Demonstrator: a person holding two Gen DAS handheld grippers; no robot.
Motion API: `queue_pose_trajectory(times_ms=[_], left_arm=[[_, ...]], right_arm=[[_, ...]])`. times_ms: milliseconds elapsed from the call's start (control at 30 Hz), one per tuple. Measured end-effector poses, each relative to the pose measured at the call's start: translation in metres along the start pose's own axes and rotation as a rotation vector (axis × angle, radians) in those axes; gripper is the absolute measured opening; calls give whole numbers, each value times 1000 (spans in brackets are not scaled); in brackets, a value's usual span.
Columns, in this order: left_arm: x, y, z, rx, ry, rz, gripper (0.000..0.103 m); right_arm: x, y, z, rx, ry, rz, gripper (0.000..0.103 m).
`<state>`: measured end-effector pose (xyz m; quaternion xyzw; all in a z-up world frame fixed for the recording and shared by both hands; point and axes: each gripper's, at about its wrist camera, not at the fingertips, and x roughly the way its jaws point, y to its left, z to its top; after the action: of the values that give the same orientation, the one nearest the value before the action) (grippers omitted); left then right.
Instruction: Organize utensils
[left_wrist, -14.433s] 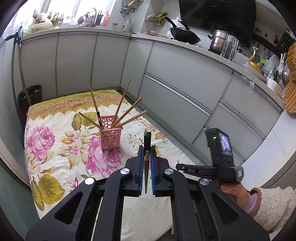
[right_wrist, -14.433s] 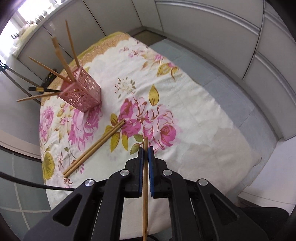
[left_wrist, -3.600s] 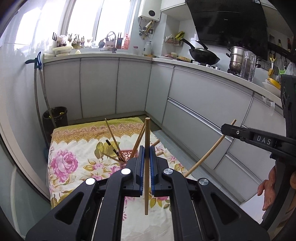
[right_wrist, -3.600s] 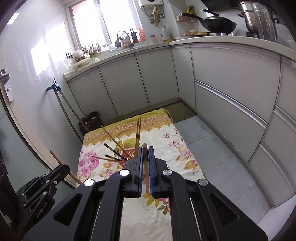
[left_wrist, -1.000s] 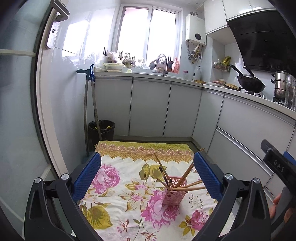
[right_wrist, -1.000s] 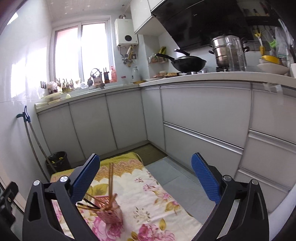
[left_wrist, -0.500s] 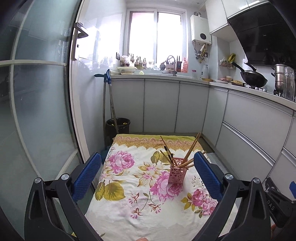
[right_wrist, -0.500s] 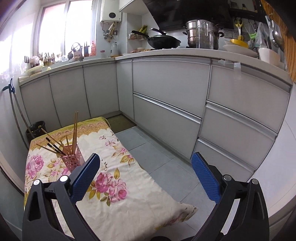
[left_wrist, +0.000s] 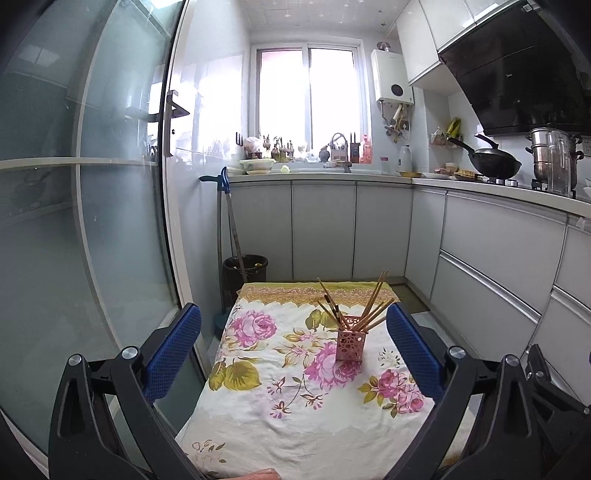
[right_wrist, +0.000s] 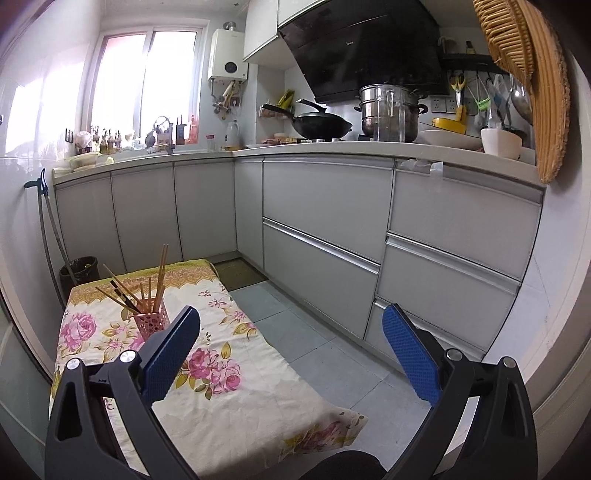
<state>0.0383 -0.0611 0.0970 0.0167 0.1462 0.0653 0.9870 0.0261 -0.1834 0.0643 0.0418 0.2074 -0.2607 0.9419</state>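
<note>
While both grippers, left gripper (left_wrist: 293, 350) and right gripper (right_wrist: 291, 349), gape wide and empty, only the right view shows floor tiles (right_wrist: 332, 343) beside the chopstick-filled pink holder (right_wrist: 150, 322).

The lower ends of the thin wooden chopsticks (left_wrist: 373, 301) are hidden inside the pink perforated plastic holder (left_wrist: 349, 344); behind it, the small windowsill items are too small to identify.

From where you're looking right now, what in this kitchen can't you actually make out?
- Lower ends of the chopsticks: hidden inside the pink holder, both views.
- Exact chopstick count: too small and overlapping.
- Near edge of the floral cloth: cut off by the frame and the left gripper.
- Holder's base, right wrist view: behind a finger of the right gripper.
- Windowsill clutter: too small, backlit.
</note>
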Motion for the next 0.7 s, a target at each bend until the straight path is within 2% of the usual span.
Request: queue_pose_trajectory(times_ms=[433,700], left_arm=[[-5,1,1,-23,9,-70,96],[-6,2,3,-32,19,-83,96]], right_arm=[[1,10,-3,1,56,111,97],[-1,16,-4,-8,61,123,97]])
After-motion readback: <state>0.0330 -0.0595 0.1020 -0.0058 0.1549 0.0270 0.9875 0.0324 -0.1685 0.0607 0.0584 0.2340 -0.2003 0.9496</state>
